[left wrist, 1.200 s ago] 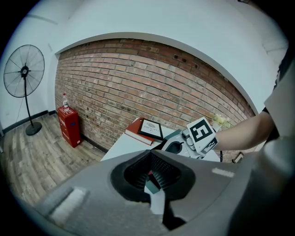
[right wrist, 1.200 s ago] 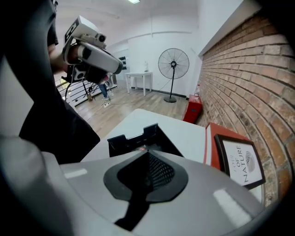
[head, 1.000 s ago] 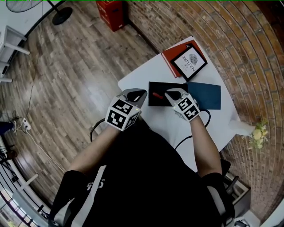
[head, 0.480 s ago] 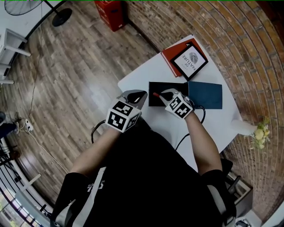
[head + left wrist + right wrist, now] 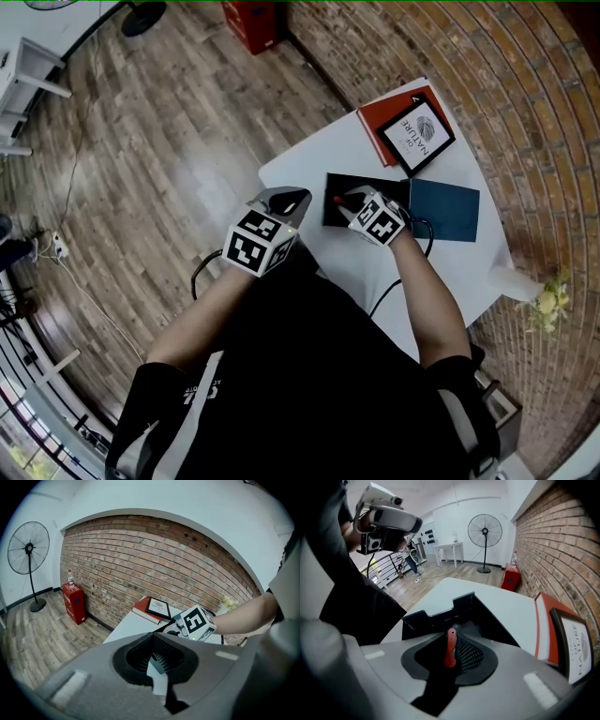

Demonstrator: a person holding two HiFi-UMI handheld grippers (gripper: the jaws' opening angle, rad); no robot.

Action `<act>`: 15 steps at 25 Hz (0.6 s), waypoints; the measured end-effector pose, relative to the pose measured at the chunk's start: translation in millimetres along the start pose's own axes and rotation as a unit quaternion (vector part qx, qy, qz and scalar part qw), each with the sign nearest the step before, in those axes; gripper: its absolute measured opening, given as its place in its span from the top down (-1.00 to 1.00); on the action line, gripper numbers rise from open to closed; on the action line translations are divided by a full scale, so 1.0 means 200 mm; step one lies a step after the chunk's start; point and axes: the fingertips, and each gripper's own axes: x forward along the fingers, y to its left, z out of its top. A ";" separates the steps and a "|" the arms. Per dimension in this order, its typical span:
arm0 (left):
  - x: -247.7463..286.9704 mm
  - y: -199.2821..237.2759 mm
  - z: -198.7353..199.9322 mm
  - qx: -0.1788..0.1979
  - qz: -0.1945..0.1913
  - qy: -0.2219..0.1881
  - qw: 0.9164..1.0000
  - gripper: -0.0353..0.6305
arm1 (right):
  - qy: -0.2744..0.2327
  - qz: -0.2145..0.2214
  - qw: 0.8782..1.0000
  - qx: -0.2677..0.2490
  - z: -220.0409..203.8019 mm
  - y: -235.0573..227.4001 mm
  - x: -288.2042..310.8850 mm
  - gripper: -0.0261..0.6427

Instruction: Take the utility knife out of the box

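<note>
The utility knife (image 5: 450,645) is a slim, smooth red bar with a small round hole at its far end. It lies inside the box (image 5: 375,181), near that box's left end in the head view. The box is a shallow, matte black rectangle with thin card-like walls; in the right gripper view its far wall shows a notched upper edge, and the knife is the only thing visible in it. A flat dark teal square lid (image 5: 446,211) lies against the box's right side. Both rest on a smooth white table (image 5: 309,169) with rounded corners. In the upper right of the table a red book (image 5: 373,124) carries a black-framed white card (image 5: 420,133). Rough red brick wall (image 5: 525,94) fills the right of the head view, and grainy wood plank floor (image 5: 169,141) the left. The right gripper (image 5: 449,660) is grey plastic with ribbed black pads; its jaws have just been opening and now stand apart, with the knife between them and a dark gap at its left side, not clamped. The left gripper (image 5: 157,658), at the table's lower left edge in the head view, has its jaws slightly apart with nothing between them.
</note>
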 end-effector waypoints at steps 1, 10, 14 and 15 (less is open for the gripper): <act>0.00 0.01 0.00 -0.001 0.000 0.001 1.000 0.87 | 0.007 0.008 1.000 0.002 0.00 0.01 0.01 0.66; 0.02 0.01 0.00 -0.004 -0.010 0.001 1.000 0.87 | 0.062 0.007 0.994 -0.093 0.02 0.05 0.09 0.75; 0.01 0.01 0.00 -0.003 -0.011 -0.003 1.000 0.87 | 0.080 -0.014 0.984 -0.162 -0.01 0.08 0.10 0.76; 0.00 0.02 0.00 -0.004 -0.010 -0.003 1.000 0.87 | 0.081 -0.019 0.982 -0.171 -0.01 0.09 0.10 0.77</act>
